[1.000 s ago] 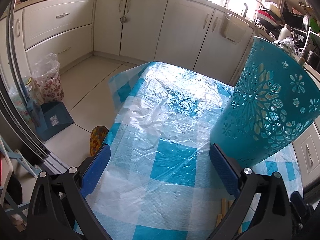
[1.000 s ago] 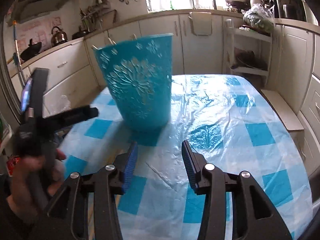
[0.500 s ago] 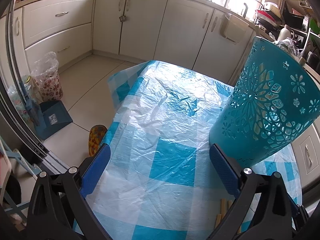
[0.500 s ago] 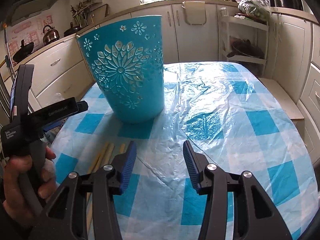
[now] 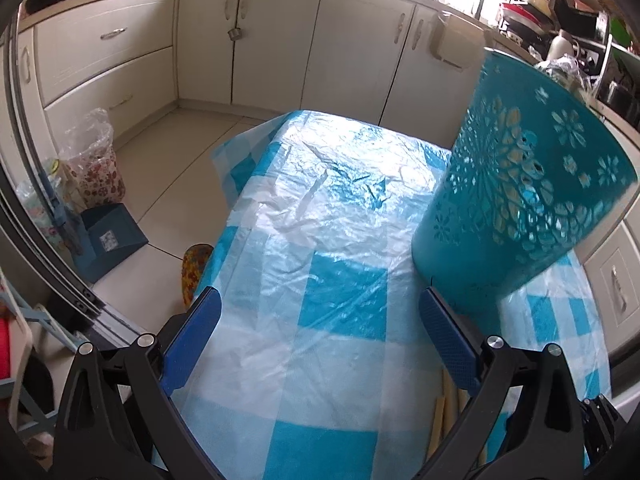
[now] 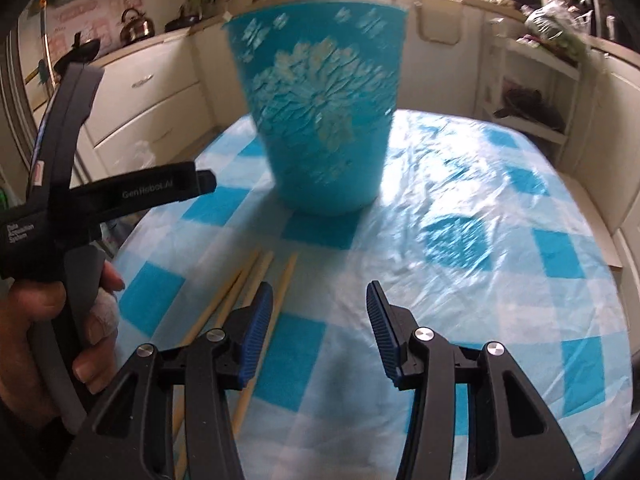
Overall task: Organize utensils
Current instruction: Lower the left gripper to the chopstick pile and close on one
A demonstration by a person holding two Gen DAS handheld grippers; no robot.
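Several pale wooden chopsticks (image 6: 244,288) lie on the blue-and-white checked tablecloth (image 6: 460,216), just left of my right gripper (image 6: 320,300). That gripper is open over bare cloth with nothing between its blue pads. A tall teal cut-out basket (image 6: 320,120) stands upright beyond the chopsticks. In the left wrist view the same basket (image 5: 520,184) rises at the right. My left gripper (image 5: 318,308) hangs open and empty over the cloth. The chopsticks' ends (image 5: 448,412) peek out beside its right finger. The hand holding the left gripper (image 6: 60,308) shows at the left of the right wrist view.
The table's left edge (image 5: 224,232) drops to a tiled floor with a blue dustpan (image 5: 108,240) and a bagged bin (image 5: 94,164). Cream kitchen cabinets (image 5: 280,40) run behind. A white shelf unit (image 6: 532,92) stands past the table's far right.
The right wrist view has tipped down and drawn back, so the chopsticks have come into sight beside its left finger and the basket looms larger. The left gripper has barely shifted.
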